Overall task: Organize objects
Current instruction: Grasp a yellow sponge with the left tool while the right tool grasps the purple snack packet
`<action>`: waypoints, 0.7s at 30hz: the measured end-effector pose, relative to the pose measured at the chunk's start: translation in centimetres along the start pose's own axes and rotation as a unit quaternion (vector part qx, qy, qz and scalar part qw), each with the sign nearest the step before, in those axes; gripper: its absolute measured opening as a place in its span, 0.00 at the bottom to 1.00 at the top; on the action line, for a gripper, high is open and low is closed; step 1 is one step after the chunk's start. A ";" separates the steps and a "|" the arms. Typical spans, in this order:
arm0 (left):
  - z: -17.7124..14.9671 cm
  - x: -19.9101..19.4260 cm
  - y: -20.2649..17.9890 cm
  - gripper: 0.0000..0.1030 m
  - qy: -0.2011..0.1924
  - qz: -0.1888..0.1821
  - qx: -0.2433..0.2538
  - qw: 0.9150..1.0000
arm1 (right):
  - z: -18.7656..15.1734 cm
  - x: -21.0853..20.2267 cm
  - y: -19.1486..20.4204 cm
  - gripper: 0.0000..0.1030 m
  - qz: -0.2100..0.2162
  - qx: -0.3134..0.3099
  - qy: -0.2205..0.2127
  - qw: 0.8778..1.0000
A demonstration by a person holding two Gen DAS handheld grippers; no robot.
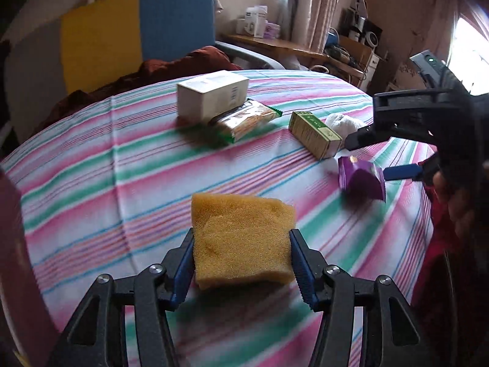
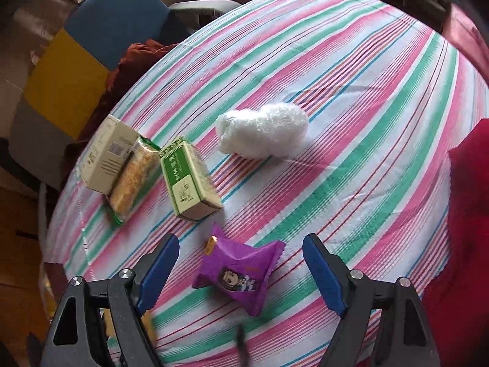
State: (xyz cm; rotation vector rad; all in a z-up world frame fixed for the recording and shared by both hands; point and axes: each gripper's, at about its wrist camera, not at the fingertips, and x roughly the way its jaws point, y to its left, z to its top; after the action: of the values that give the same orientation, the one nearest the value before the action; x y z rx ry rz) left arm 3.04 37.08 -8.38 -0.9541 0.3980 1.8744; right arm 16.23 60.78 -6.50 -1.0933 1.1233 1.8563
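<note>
Sponge (image 1: 241, 241) sits clamped in our left gripper (image 1: 241, 263), low in the frame's centre above the striped cloth (image 1: 107, 168). Our right gripper (image 2: 241, 272) hangs wide open around the purple packet (image 2: 240, 272), bottom centre, without touching it.

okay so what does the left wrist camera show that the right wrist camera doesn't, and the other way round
Only the left wrist view shows the yellow sponge clamped in the left gripper, and the right gripper seen from the side, hovering by the purple packet.

Only the right wrist view shows the right gripper's open fingers flanking the packet, with its cartoon print facing up.

Both show the striped cloth, white box, snack pack, green box, white wad, and blue-and-yellow chair.
</note>
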 end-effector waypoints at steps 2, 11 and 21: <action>-0.1 0.2 -0.1 0.55 0.001 -0.001 -0.003 1.000 | -0.2 -0.1 0.4 0.82 -0.016 -0.014 -0.002 1.000; -0.5 -0.1 0.8 0.55 0.006 -0.021 -0.015 1.000 | -1.7 -0.9 7.4 0.82 -0.093 -0.302 0.059 0.947; -1.1 -0.9 1.4 0.55 0.009 -0.022 -0.021 0.999 | -2.7 3.4 8.0 0.36 -0.171 -0.403 0.119 0.891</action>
State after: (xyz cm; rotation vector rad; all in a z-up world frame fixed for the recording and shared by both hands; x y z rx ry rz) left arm 2.56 35.20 -8.61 -1.0009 0.3469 1.8419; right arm 8.79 55.73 -7.65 -1.8780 0.1861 1.9534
